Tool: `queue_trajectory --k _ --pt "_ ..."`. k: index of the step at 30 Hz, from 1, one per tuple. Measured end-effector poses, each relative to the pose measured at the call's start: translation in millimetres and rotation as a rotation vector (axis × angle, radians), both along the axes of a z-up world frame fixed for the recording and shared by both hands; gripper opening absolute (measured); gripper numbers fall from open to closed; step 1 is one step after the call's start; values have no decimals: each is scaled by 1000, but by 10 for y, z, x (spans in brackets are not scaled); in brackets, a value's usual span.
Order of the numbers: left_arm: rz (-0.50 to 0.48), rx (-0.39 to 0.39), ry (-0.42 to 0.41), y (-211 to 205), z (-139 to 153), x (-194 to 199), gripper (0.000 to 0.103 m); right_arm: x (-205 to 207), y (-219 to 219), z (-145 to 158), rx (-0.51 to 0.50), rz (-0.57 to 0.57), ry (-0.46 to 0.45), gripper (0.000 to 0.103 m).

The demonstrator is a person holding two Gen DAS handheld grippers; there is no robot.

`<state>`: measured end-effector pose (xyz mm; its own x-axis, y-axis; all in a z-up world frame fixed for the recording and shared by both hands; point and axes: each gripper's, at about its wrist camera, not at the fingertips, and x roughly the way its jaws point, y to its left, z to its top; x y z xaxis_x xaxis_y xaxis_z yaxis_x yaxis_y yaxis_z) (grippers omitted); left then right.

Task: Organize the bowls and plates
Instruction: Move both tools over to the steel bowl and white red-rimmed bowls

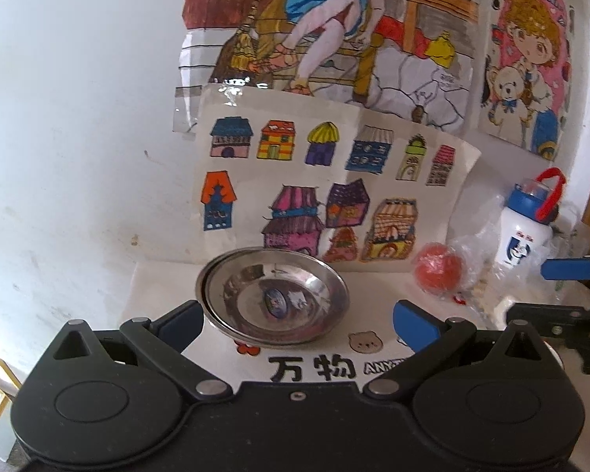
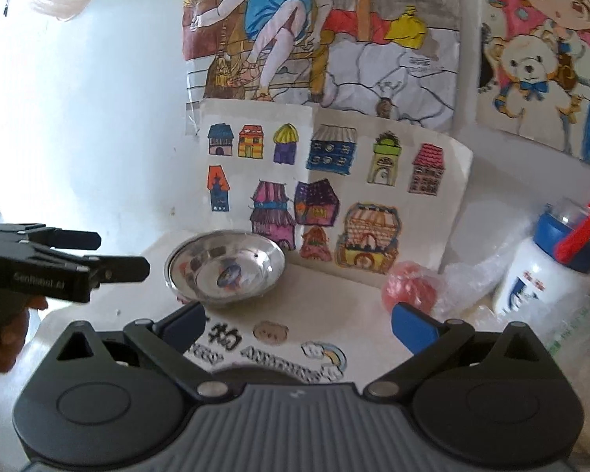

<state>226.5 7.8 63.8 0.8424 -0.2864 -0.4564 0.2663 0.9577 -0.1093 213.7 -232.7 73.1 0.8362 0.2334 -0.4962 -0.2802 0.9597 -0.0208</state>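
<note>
From where I sit, a good deal is cut off: the left claw shows only the stubs of its two blue-padded fingers at the bottom of its own view, and the right claw is cropped the same way. On the counter, the printed lettering at 6 o'clock is partly covered by the claw bodies, and I cannot read it whole. The stacked steel bowls sit near the middle of the counter, in front of the house drawing propped against the wall; from the left view I make out a second rim peeking out on the left side of the top bowl, so there are at least two nested, though I cannot tell how many. Inside the top bowl I see only reflections, including a small dark oval shape I cannot identify. Both claws are spread wide with nothing between the fingers; the left one has the bowls just ahead of its gap, its left finger close by the rim, contact unclear. In the right view the left claw also appears at 9 o'clock, side-on, beside the bowls. At 3 o'clock a red ball sits wrapped in crinkled clear plastic, and beyond it stands a white bottle with a blue cap and red strap.
</note>
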Motion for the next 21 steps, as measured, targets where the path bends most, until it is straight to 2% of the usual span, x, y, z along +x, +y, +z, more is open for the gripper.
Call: queue_trajectory --k 11,21 --pt "-91 -4 104 -176 -146 -262 102 -564 -504 42 -19 -46 28 103" --pt "-193 11 222 -477 -331 -670 102 -918 -743 -119 -49 -86 107 102"
